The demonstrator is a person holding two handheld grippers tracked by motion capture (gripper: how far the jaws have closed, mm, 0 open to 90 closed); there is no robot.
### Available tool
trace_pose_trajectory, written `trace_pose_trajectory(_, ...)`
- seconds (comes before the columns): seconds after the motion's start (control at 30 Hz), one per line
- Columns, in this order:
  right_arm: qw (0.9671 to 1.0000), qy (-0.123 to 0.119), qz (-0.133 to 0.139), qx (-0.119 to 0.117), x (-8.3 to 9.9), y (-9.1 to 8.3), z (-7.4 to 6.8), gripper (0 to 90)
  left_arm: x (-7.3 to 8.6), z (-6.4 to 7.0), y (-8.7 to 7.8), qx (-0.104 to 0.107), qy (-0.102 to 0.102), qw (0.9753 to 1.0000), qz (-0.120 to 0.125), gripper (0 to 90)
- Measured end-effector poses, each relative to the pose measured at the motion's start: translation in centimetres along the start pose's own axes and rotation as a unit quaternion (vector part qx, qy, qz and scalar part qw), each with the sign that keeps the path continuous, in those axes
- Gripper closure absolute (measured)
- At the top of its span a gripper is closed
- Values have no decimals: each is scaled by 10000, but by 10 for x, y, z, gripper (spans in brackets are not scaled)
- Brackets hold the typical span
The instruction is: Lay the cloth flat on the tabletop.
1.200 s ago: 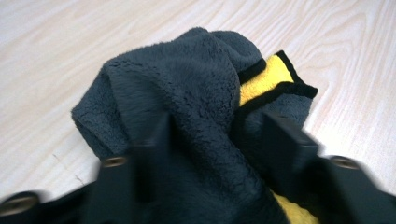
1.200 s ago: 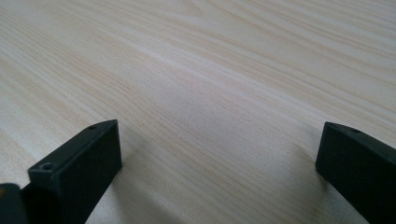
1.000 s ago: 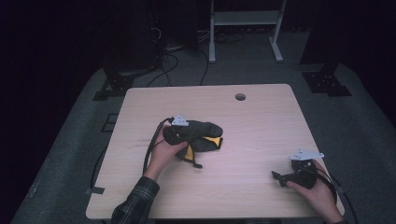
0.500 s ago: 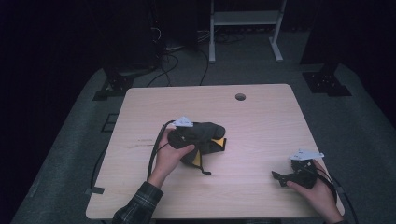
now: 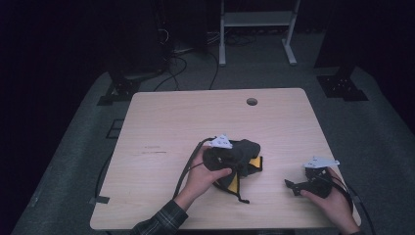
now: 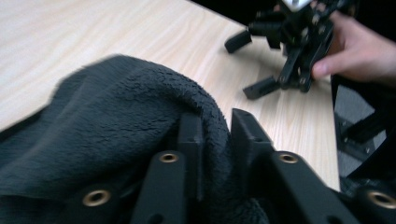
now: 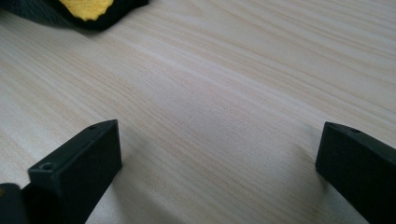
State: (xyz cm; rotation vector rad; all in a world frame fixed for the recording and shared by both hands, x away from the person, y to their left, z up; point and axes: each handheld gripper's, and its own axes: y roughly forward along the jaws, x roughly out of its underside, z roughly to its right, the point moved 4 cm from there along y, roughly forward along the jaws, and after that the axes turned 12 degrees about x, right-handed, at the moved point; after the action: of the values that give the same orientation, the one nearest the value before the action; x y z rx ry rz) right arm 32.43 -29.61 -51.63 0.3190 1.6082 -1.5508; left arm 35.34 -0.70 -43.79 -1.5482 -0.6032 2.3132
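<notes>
A dark grey fleece garment (image 5: 244, 152) with a yellow patch (image 5: 234, 184) lies bunched at the middle of the wooden table (image 5: 161, 127). My left gripper (image 5: 230, 159) sits on it, held by a hand in a plaid sleeve. In the left gripper view its jaws pinch a fold of the fleece (image 6: 140, 140), so my left gripper (image 6: 215, 135) is shut on it. My right gripper (image 5: 293, 186) rests near the table's front right corner, open. Bare wood lies between the jaws of my right gripper (image 7: 217, 154), and a yellow and black edge of the garment (image 7: 88, 9) shows at top left.
A round cable hole (image 5: 252, 102) sits near the table's far edge. A black strap (image 5: 240, 196) trails from the garment toward the front edge. Beyond the table stand a white metal frame (image 5: 257, 22), dark stands and floor cables (image 5: 195, 54).
My left gripper and the garment have shifted right, toward the table's middle, with the fleece bunched over the yellow patch. My right gripper has stayed put.
</notes>
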Motion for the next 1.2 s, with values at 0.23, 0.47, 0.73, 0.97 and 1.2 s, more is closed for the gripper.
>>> trace_pose_trajectory(0.23,10000,1,-1,0,0,0,0,0,-4,-2,-13,-154,-3,9996,225,554)
trace_pose_trajectory(0.47,10000,1,0,1,0,0,0,0,1,3,-34,-345,146,9991,201,466)
trace_pose_trajectory(0.73,10000,1,0,0,0,0,0,0,20,19,-32,-253,150,9996,53,483)
trace_pose_trajectory(0.97,10000,-5,2,-3,0,0,0,0,32,23,-13,-292,192,9991,-260,517)
trace_pose_trajectory(1.2,10000,-5,1,-4,0,0,0,0,36,17,-5,-354,137,9983,-433,826)
